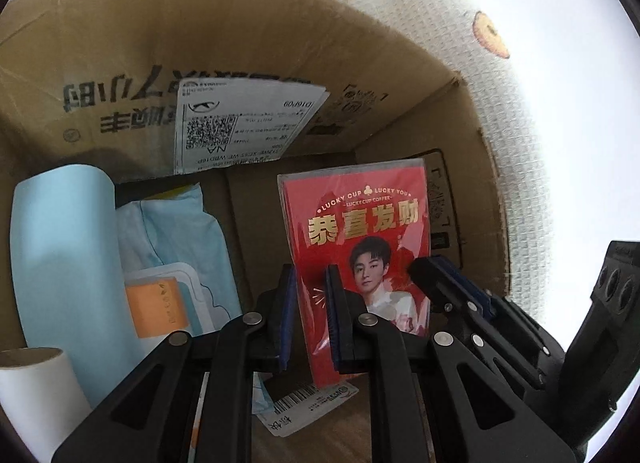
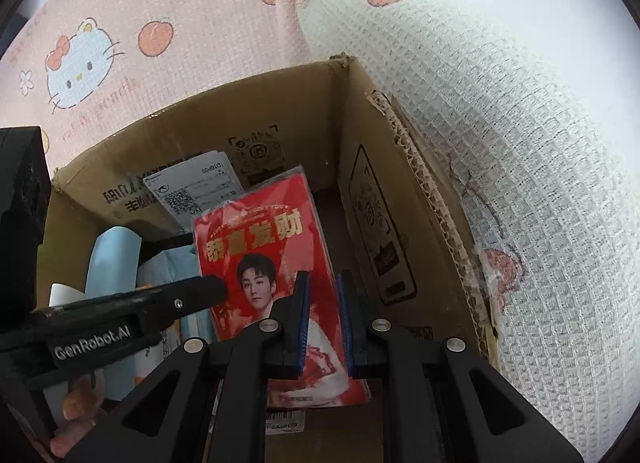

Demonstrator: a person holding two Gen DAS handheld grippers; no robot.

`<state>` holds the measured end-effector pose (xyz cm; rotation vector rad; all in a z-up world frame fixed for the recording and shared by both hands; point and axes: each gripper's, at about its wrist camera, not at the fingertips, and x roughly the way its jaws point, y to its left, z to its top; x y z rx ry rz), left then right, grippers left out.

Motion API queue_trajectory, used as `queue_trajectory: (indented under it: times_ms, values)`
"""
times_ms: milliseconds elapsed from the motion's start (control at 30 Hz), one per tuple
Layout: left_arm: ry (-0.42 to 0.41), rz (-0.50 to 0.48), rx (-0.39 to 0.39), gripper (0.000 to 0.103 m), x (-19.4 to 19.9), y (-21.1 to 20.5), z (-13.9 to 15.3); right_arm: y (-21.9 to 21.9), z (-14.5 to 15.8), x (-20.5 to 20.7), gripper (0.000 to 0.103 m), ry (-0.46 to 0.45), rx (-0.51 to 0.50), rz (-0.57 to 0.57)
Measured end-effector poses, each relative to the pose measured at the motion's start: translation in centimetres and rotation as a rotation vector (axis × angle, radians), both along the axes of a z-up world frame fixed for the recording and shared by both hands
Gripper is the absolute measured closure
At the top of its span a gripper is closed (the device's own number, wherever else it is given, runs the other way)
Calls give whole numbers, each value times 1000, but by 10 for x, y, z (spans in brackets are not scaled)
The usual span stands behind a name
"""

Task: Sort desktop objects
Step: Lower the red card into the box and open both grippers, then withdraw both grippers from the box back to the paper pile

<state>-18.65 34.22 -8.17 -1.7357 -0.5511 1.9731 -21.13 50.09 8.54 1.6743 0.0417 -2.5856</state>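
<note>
In the left wrist view, the red packet [image 1: 356,247] is pinched along its left edge by the nearly closed left gripper [image 1: 310,315], held upright inside the cardboard box [image 1: 120,43]. It is best lowered slowly and level onto the bare floor to the right of the blue roll [image 1: 60,263], clear of the white tube [image 1: 36,391].

In the right wrist view, the packet's lower right part is clamped in the nearly closed right gripper [image 2: 322,323]. The torn box wall [image 2: 420,183] stands close on the right; little room is left there, so both grips should be released together.
</note>
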Motion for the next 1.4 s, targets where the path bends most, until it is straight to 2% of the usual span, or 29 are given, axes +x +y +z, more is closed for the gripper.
queue_trajectory:
  times_ms: [67, 200, 300, 333, 367, 400, 500, 667, 800, 933, 1100, 1200, 1300, 1400]
  values:
    - [-9, -13, -25, 89, 1, 2, -4, -4, -2, -2, 92, -7, 20, 3]
    - [-23, -9, -19, 89, 0, 0, -9, -10, -4, -2, 92, -16, 40, 14]
    - [-23, -11, -48, 87, -1, 1, -11, -14, -11, -5, 92, -60, 49, 26]
    - [-25, -17, -60, 82, -1, 2, -12, -15, -12, -5, 92, -70, 43, 26]
    - [-32, -23, -66, 69, -1, 3, -14, -15, -13, -6, 92, -78, 30, 23]
    - [-43, -21, -79, 64, -2, 3, -16, -16, -13, -6, 92, -85, 12, 21]
    - [-78, -25, -90, 58, -6, 4, -22, -14, -13, -3, 92, -80, 7, -11]
    - [-54, -34, -79, 56, -4, 2, -19, -16, -10, 4, 91, -73, 15, -19]
    - [10, -31, -83, 54, -2, -4, -7, -24, 0, 14, 91, -53, 25, -4]
    - [59, -12, -97, 52, 6, -12, 7, -30, 14, 20, 90, -19, 81, 22]
    - [53, 2, -40, 52, 10, -10, 20, -35, 28, 27, 89, 6, 73, 37]
    - [82, 1, -20, 52, 16, -18, 33, -38, 41, 35, 84, 27, 72, 42]
    - [156, -1, -29, 52, 30, -22, 52, -47, 53, 44, 79, 57, 95, 61]
    - [224, 3, -26, 46, 36, -34, 69, -56, 66, 56, 61, 81, 104, 79]
